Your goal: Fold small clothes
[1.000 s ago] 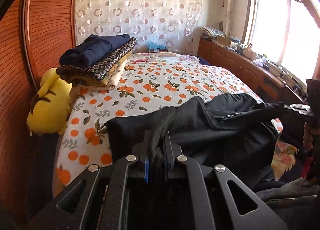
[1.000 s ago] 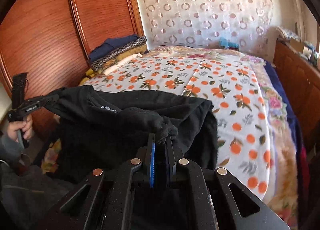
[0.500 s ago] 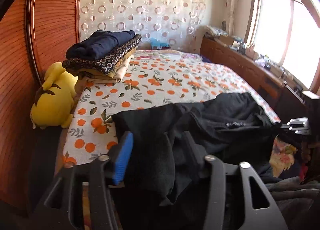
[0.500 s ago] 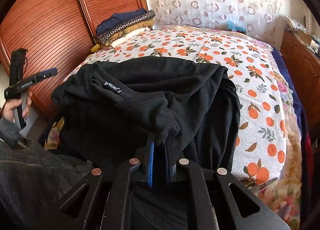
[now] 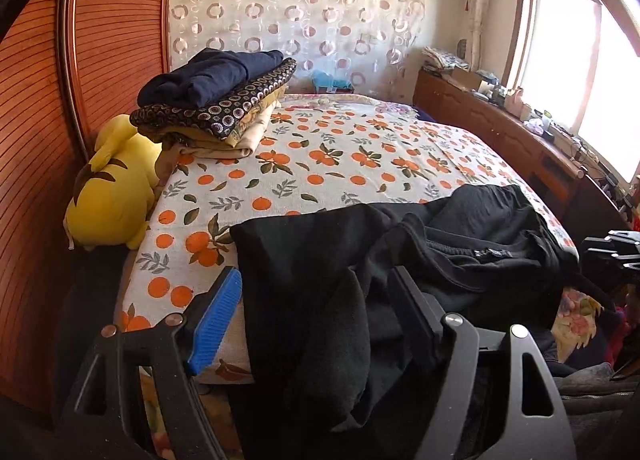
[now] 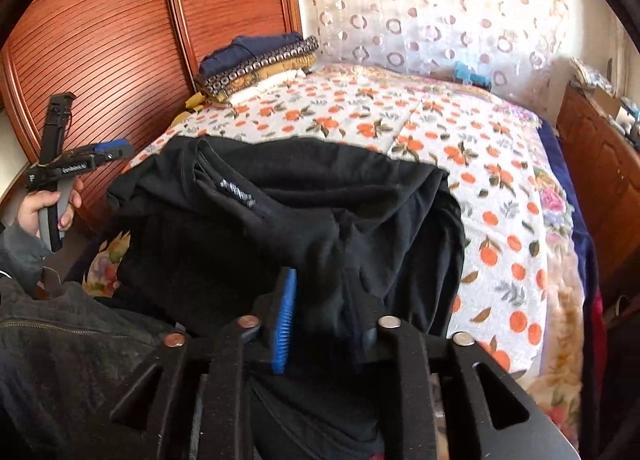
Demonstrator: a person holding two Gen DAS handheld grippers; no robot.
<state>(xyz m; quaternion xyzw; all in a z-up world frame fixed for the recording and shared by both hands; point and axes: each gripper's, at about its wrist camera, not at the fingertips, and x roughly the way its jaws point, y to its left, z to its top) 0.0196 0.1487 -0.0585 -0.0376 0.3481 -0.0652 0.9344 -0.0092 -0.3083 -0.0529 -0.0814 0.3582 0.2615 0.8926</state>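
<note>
From the left wrist view, the black garment [image 5: 400, 260] lies rumpled on the near edge of the bed [image 5: 340, 164]. The left tongs [image 5: 316, 316] have just been opening and stand wide apart, cloth loose between them. A finished stack of folded clothes [image 5: 216, 100] sits far back.

From the right wrist view, the right tongs [image 6: 324, 320] have also just been parting, fabric slack in the gap. I judge this piece laid down but not yet folded.
</note>
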